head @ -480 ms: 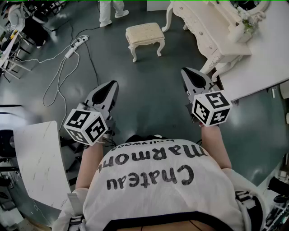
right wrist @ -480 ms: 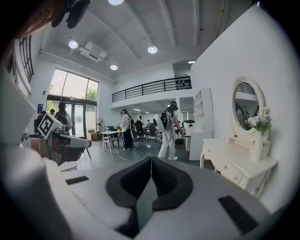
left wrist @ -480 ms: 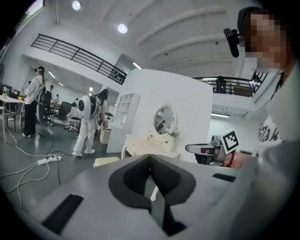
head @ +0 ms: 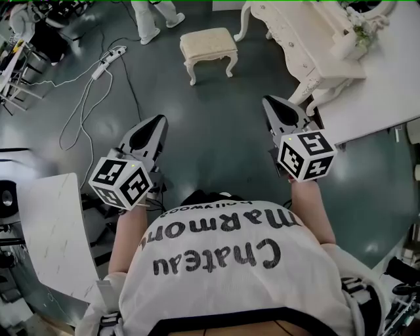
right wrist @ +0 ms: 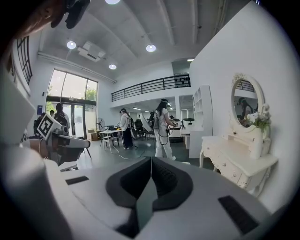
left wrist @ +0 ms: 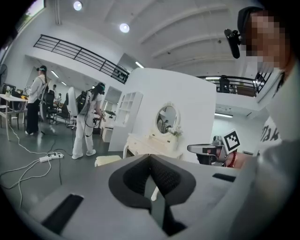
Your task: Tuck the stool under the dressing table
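A cream cushioned stool [head: 208, 51] with curved legs stands on the dark floor ahead of me, out in the open to the left of the white dressing table [head: 307, 46]. In the left gripper view the stool [left wrist: 108, 160] peeks over the jaws, with the dressing table [left wrist: 152, 145] and its oval mirror behind. The right gripper view has the dressing table [right wrist: 236, 161] at its right. My left gripper [head: 152, 132] and right gripper [head: 281, 110] are both held at waist height, well short of the stool, each shut with nothing in it.
A power strip [head: 104, 65] and its cables trail over the floor at the left. A white marble-look panel [head: 56, 230] lies at my lower left. A white wall panel [head: 384, 85] stands at the right. A person in white [head: 147, 16] stands beyond the stool.
The stool and dressing table have shifted slightly up and left in the head view. The person in white has stepped to the left. Both grippers stay shut.
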A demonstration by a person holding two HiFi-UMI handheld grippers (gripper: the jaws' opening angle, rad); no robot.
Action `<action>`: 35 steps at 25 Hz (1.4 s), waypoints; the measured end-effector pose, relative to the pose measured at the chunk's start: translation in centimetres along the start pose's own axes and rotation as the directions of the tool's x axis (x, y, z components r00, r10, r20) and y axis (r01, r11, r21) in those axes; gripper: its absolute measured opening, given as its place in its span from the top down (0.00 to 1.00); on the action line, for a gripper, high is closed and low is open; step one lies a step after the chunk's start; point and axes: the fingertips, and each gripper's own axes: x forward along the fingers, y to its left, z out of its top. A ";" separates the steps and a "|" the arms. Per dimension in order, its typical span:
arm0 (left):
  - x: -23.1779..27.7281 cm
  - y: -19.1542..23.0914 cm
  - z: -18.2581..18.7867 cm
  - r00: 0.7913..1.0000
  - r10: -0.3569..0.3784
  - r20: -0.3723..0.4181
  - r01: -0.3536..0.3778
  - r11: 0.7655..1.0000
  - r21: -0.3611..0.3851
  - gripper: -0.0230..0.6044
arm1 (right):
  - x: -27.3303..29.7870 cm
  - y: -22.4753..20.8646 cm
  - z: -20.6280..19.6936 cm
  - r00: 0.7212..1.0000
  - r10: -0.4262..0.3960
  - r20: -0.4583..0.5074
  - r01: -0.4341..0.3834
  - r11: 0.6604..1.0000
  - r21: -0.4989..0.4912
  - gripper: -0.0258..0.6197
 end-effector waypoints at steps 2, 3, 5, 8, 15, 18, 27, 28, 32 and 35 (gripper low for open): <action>0.6 -0.2 -0.4 1.000 0.007 0.003 -0.007 1.000 -0.008 0.93 | -0.3 -0.8 -0.1 1.000 0.007 0.010 -0.007 1.000 0.015 0.92; 0.8 -0.4 -0.6 1.000 0.011 0.005 -0.011 1.000 -0.013 0.93 | -0.5 -1.2 -0.2 1.000 0.014 0.018 -0.014 1.000 0.027 0.92; 1.3 -0.6 -0.8 1.000 0.019 0.010 -0.018 1.000 -0.022 0.93 | -0.8 -2.1 -0.2 0.999 0.027 0.033 -0.029 0.998 0.050 0.92; 2.3 -1.2 -0.9 0.999 0.032 0.024 -0.031 0.999 -0.038 0.93 | -1.2 -3.9 -0.2 0.998 0.041 0.045 -0.044 0.997 0.067 0.92; 4.9 -3.2 -2.2 0.999 0.043 0.008 -0.043 0.998 -0.045 0.93 | -0.7 -6.9 -1.7 0.996 0.081 0.036 -0.085 0.988 0.127 0.92; 6.0 -3.1 -2.0 0.999 0.042 -0.003 -0.043 0.998 -0.046 0.93 | 0.1 -7.7 -2.2 0.996 0.086 0.025 -0.088 0.987 0.136 0.92; 12.4 0.3 -1.1 0.999 -0.011 -0.032 0.010 0.999 -0.037 0.93 | 5.0 -11.5 -1.9 0.998 0.052 0.019 -0.055 0.979 0.195 0.92; 13.4 1.0 -0.7 0.999 -0.019 -0.033 0.018 0.999 -0.039 0.93 | 5.9 -12.0 -1.7 0.999 0.046 0.016 -0.048 0.978 0.202 0.92; 17.7 4.4 1.8 0.998 -0.053 -0.034 0.052 0.998 -0.041 0.93 | 10.3 -14.0 0.3 1.000 0.027 0.012 -0.029 0.974 0.225 0.92; 20.9 7.3 3.5 0.996 -0.072 -0.050 0.070 0.997 -0.035 0.93 | 14.2 -15.2 2.1 1.000 0.019 0.023 -0.023 0.972 0.235 0.92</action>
